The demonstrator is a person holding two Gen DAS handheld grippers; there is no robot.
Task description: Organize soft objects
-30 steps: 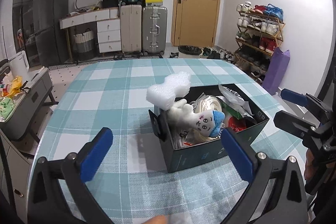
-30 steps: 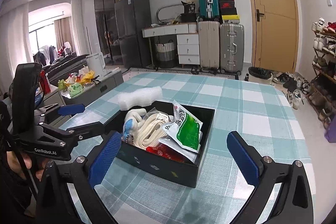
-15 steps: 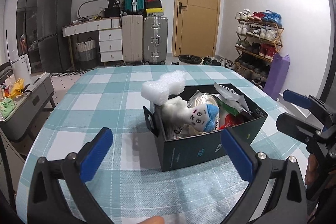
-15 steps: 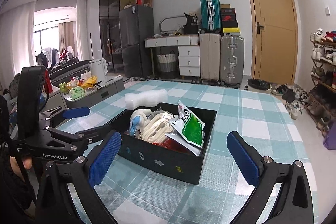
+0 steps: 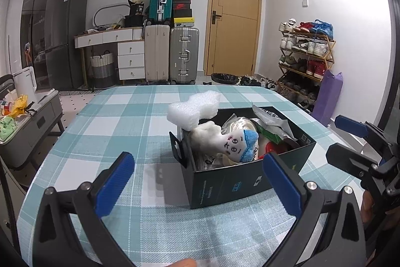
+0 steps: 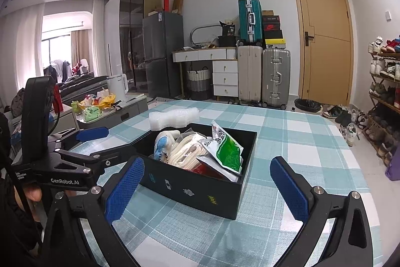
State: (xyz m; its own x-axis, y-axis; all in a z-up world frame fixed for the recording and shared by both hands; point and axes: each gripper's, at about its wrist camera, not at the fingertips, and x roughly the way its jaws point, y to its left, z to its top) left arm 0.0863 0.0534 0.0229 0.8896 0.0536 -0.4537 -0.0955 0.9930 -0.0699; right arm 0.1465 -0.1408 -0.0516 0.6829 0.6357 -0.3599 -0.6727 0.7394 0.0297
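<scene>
Atop box rim: foam, tilted.

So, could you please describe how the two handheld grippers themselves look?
Both are matte black frames with silver screws. The left gripper and the right gripper each have two fingers faced with blue textured pads. In the right wrist view, the left gripper's side carries white "GenRobot.AI" lettering and a tall black block on top.

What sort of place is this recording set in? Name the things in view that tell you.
Most likely a lived-in home, a combined dining and entry area: a shoe rack full of shoes, stacked suitcases by the door, a fridge, and a checked tablecloth.
</scene>
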